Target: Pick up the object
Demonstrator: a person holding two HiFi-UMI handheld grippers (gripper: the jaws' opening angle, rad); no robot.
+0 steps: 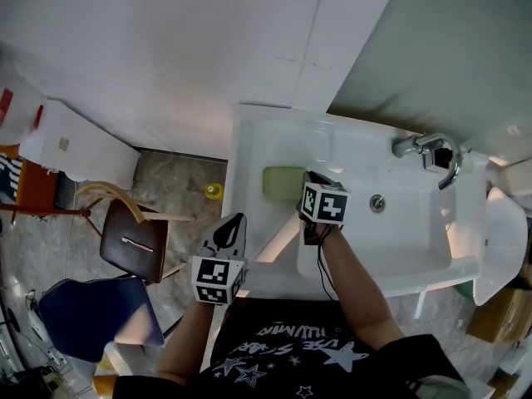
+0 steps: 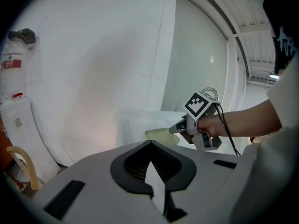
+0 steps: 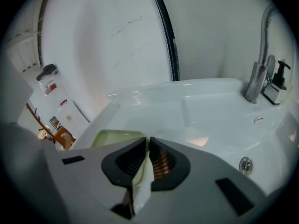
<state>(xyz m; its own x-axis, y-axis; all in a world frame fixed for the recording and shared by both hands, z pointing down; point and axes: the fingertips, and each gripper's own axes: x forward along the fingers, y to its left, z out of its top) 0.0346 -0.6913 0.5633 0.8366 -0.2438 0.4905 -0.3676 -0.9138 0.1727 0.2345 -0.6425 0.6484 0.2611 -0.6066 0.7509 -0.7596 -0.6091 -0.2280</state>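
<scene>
A pale green shallow dish lies on the flat left part of the white sink. My right gripper reaches down at the dish's right edge. In the right gripper view the dish's near rim runs up between the two black pads, and the right gripper is shut on it. The left gripper view shows the right gripper touching the dish from the right. My left gripper hovers off the sink's front left corner, holding nothing, and its tips meet.
A chrome faucet and a small dispenser stand at the sink's back right, with the drain in the basin. Left of the sink, on the floor, are a brown chair, a blue seat and a white box.
</scene>
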